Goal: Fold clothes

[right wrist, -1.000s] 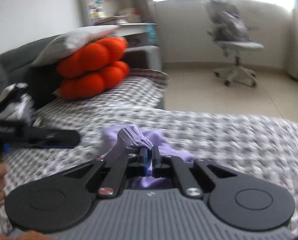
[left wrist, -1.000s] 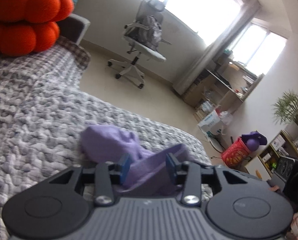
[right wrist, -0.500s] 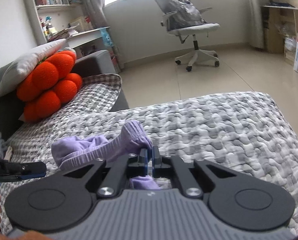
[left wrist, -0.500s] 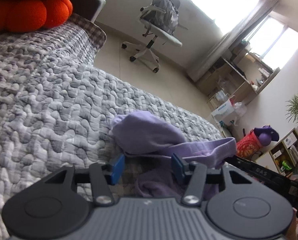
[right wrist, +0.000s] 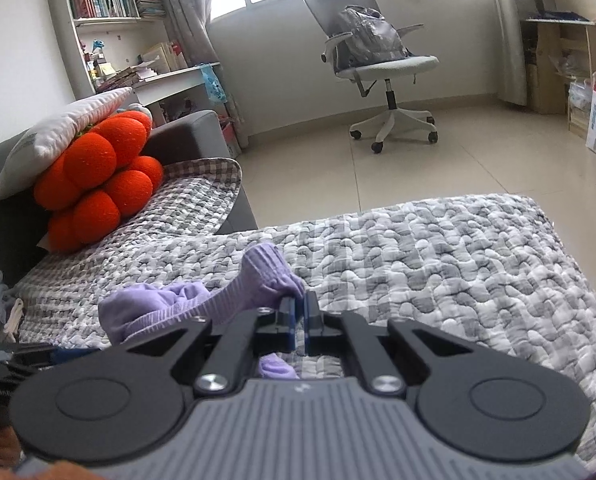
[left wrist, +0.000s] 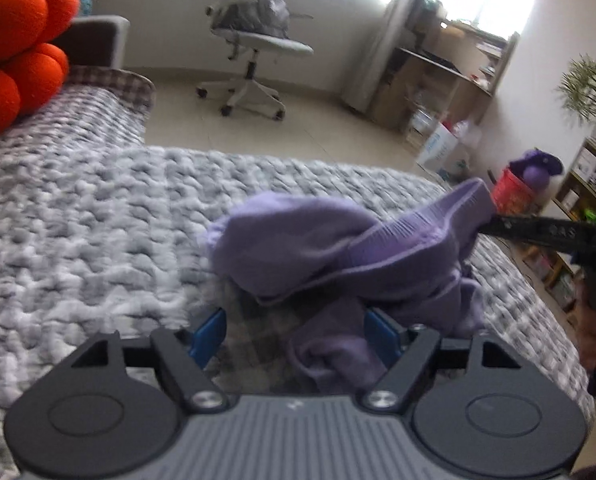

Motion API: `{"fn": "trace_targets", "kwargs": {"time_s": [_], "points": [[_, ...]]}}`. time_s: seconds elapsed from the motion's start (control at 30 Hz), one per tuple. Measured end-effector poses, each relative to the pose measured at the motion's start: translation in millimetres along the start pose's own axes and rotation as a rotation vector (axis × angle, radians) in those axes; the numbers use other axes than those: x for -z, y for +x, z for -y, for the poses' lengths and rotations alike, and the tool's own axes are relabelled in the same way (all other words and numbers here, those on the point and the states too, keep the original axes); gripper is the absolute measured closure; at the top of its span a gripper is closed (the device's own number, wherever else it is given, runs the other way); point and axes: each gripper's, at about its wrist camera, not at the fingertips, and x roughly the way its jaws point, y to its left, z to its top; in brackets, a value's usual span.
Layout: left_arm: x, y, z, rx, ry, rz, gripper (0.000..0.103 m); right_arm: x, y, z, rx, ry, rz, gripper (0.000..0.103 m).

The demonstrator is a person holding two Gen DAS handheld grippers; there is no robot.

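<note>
A crumpled lilac garment lies on the grey-and-white quilt. My left gripper hovers just in front of it with its jaws opening. A loose fold lies between the blue pads, which do not press on it. In the right wrist view my right gripper is shut on the garment's ribbed cuff and holds it off the quilt. The left wrist view shows that same cuff stretched to the right, into the right gripper's black fingers.
An orange puffy cushion under a white pillow leans on the dark sofa arm at left. The quilt's far edge drops to a tiled floor with a white office chair. Shelves, a plant and a red tub stand at right.
The left gripper's pads have spread wide and let go of the lilac cloth, sinking closer to the quilt. The right gripper has drawn the ribbed cuff away to the right, stretching the garment.
</note>
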Motion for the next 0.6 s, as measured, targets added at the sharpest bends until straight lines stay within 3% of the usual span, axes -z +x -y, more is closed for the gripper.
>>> {"fn": "trace_targets", "kwargs": {"time_s": [0.27, 0.33, 0.4, 0.47, 0.6], "points": [[2, 9, -10, -0.014, -0.071, 0.050, 0.042, 1, 1, 1, -0.004, 0.005, -0.013, 0.100], [3, 10, -12, -0.014, -0.077, 0.067, 0.054, 2, 1, 1, -0.004, 0.005, -0.014, 0.100], [4, 14, -13, -0.010, -0.090, 0.065, 0.081, 2, 1, 1, -0.004, 0.007, -0.014, 0.100], [5, 16, -14, -0.026, -0.099, 0.059, 0.095, 1, 0, 0, 0.001, 0.007, -0.010, 0.100], [9, 7, -5, -0.042, -0.111, 0.062, 0.097, -3, -7, -2, 0.009, 0.001, 0.008, 0.100]]}}
